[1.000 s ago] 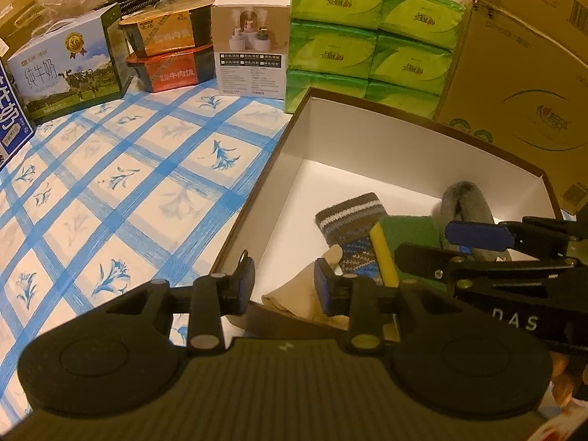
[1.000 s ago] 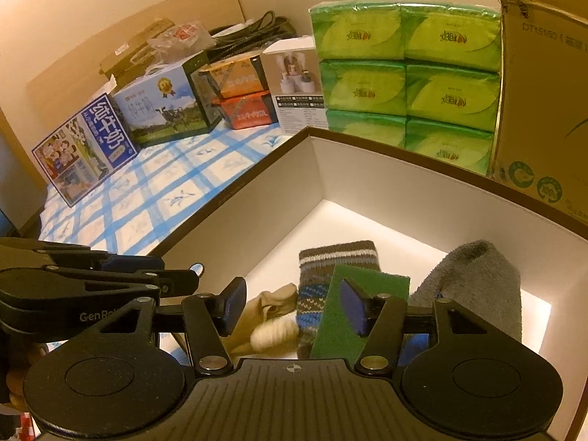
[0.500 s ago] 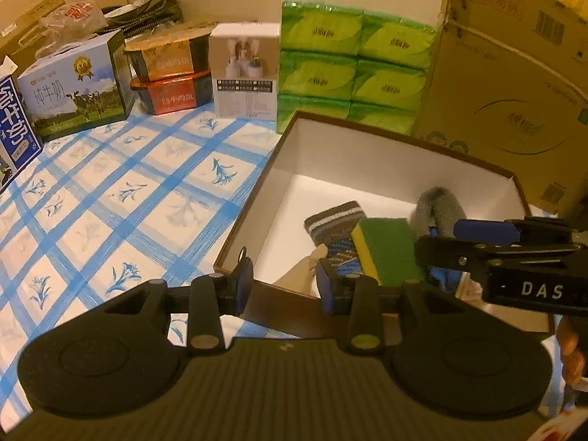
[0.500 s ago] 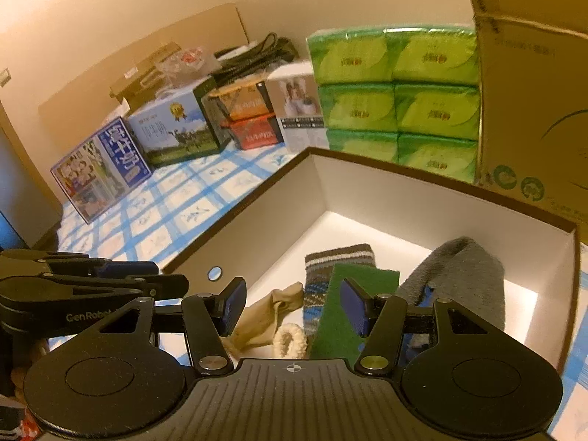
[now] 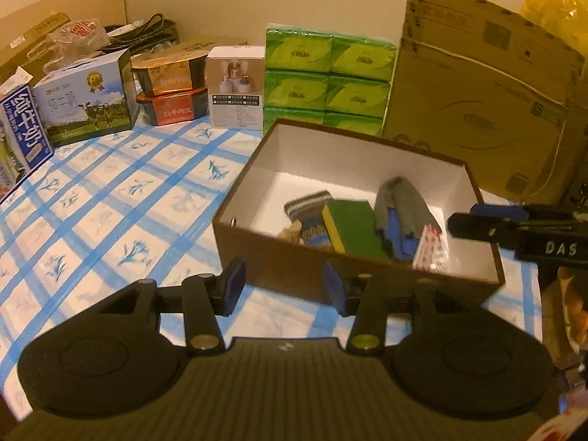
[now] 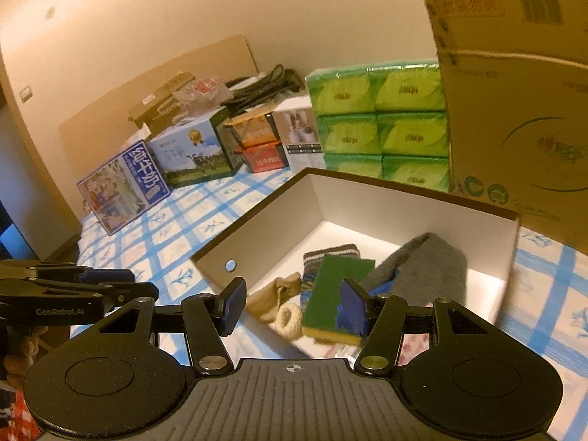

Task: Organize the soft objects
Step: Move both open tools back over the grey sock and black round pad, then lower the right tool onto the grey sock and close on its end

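Observation:
A brown box with a white inside [image 5: 257, 154] [image 6: 257, 217] stands on the checked cloth. In it lie a striped knit sock [image 5: 308, 205] [image 6: 330, 253], a green and yellow sponge [image 5: 352, 224] [image 6: 330, 294], a grey sock [image 5: 404, 198] [image 6: 430, 264], a beige sock [image 6: 272, 294], a cream hair tie [image 6: 288, 319] and a small pink packet [image 5: 431, 250]. My left gripper [image 5: 283, 286] is open and empty, in front of the box's near wall. My right gripper [image 6: 294, 305] is open and empty, above the box's near edge.
Green tissue packs [image 5: 327, 77] [image 6: 378, 117], a large cardboard carton [image 5: 485, 92] [image 6: 514, 84], a white box [image 5: 237, 88] and milk cartons [image 5: 88, 103] [image 6: 125, 183] line the back. The blue checked cloth [image 5: 110, 198] spreads left of the box.
Both grippers have pulled back and up out of the box; the left gripper's jaws have opened wider. The soft items stay in the box.

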A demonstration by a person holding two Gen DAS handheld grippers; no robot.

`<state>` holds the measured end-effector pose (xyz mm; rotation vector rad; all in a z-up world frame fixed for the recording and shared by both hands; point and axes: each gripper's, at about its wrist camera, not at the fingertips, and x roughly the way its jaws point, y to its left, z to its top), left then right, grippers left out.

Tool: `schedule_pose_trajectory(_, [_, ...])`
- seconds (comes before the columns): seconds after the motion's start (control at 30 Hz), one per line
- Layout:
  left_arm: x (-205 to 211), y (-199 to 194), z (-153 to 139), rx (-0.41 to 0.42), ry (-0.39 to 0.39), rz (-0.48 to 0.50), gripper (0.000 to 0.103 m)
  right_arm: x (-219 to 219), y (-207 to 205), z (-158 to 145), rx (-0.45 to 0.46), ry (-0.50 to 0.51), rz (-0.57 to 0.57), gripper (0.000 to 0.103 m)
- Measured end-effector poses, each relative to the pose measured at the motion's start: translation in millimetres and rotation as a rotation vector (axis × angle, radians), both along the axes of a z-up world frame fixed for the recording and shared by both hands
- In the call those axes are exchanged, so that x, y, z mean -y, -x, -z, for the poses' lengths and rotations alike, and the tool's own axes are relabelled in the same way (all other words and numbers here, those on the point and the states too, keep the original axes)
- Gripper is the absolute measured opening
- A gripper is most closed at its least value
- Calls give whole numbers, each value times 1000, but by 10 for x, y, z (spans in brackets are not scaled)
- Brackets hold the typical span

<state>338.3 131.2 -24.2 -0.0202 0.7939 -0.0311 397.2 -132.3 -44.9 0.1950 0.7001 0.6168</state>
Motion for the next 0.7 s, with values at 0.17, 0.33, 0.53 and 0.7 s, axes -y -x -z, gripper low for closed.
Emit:
schedule_pose_trajectory(0.17, [148,440,44,-15,-58,-1,48,169,400,-7,11,3,-12,58])
schedule_pose_trajectory(0.33, [268,796,133,-42,-71,-9,50,264,831,93,-27,16,-34,58])
schedule_pose_trajectory(0.53, [348,1162,279,-85,-43,-34,51,287,1261,223,-58,53,-71,59])
schedule_pose_trajectory(0.7, [390,1400,422,-123,-39,-61,51,238,1525,336,-48,120,-100,62])
